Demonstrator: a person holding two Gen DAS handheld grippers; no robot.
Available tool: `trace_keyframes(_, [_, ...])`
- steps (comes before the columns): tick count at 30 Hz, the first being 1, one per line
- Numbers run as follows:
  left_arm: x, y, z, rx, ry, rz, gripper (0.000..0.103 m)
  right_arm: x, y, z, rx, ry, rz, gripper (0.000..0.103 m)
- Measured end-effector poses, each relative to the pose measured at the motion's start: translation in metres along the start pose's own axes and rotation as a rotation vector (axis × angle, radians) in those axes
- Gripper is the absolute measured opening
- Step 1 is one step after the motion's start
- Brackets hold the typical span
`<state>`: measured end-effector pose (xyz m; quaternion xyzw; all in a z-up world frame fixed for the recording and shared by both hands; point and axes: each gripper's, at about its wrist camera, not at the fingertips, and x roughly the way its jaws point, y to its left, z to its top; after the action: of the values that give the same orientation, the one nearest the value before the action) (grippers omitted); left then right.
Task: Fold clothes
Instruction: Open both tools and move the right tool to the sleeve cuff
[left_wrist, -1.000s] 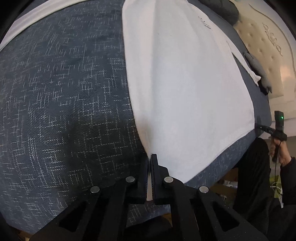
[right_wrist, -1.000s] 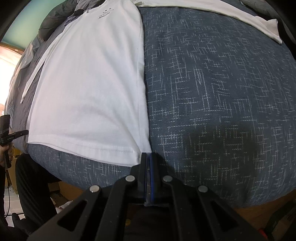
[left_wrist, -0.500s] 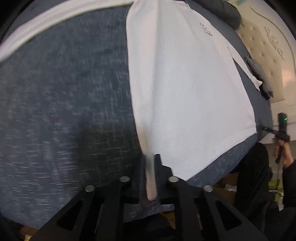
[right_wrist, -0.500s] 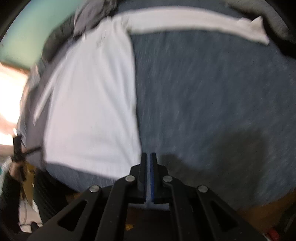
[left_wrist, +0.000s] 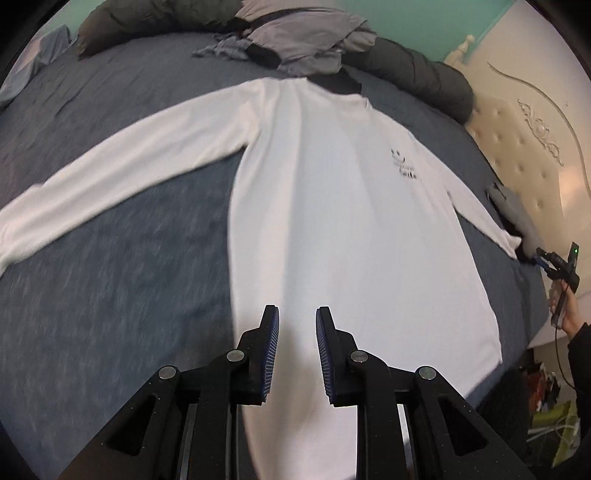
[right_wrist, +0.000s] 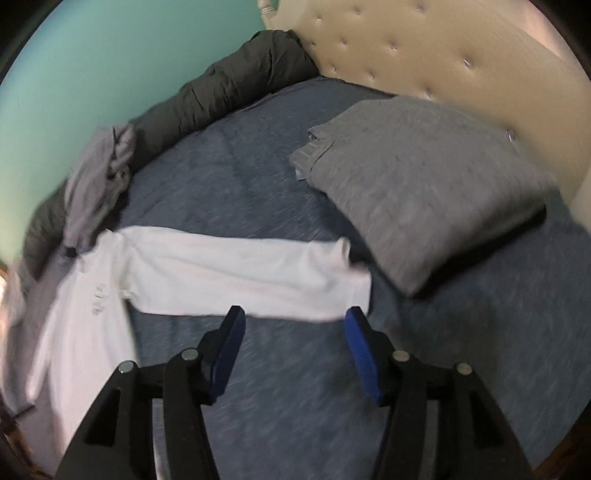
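Observation:
A white long-sleeved shirt (left_wrist: 351, 206) lies flat on the blue bed cover (left_wrist: 110, 295), front up, with both sleeves spread out. My left gripper (left_wrist: 297, 310) hovers over its lower hem. It is open by a narrow gap and its pads press on nothing. My right gripper (right_wrist: 295, 311) hangs over the bed cover (right_wrist: 295, 387) just short of the right sleeve (right_wrist: 240, 280). Its jaws are opening wide and nothing is between them. In the left wrist view a hand holds that right gripper (left_wrist: 539, 256) close to the cuff (left_wrist: 511, 245).
A grey pillow (right_wrist: 424, 199) lies beside the cuff, against the padded headboard (right_wrist: 424, 55). A dark rolled duvet (right_wrist: 229, 92) and loose grey clothes (left_wrist: 306, 40) line the far side. The bed edge (left_wrist: 517, 362) drops to a cluttered floor (left_wrist: 550, 417) at lower right.
Both grippers were shut on the shirt's hem corners and have let go. The left one rose and drew back. The right one swung towards the sleeve and opened.

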<state>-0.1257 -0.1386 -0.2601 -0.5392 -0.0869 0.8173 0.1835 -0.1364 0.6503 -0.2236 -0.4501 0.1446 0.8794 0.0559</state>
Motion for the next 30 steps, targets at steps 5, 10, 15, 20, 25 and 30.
trace_keyframes(5, [0.028, -0.016, 0.021, 0.007, -0.020, -0.019, 0.023, 0.060, 0.024, 0.013, -0.083, -0.006, -0.062, 0.057])
trace_keyframes(10, [0.060, -0.026, 0.042, 0.012, -0.036, -0.042, 0.023, 0.074, 0.017, 0.013, -0.089, -0.026, -0.135, 0.057])
trace_keyframes(15, [0.072, -0.034, 0.047, 0.021, -0.037, -0.063, 0.023, 0.082, 0.002, 0.017, -0.059, -0.048, -0.218, 0.057])
trace_keyframes(20, [0.077, -0.036, 0.049, 0.032, -0.035, -0.070, 0.023, 0.099, 0.001, 0.021, -0.068, -0.026, -0.265, 0.055])
trace_keyframes(25, [0.073, -0.033, 0.050, 0.034, -0.036, -0.063, 0.023, 0.101, 0.002, 0.019, -0.087, -0.021, -0.303, 0.005])
trace_keyframes(30, [0.065, -0.029, 0.052, 0.041, -0.038, -0.045, 0.023, 0.068, 0.029, 0.036, -0.170, -0.115, -0.252, 0.003])
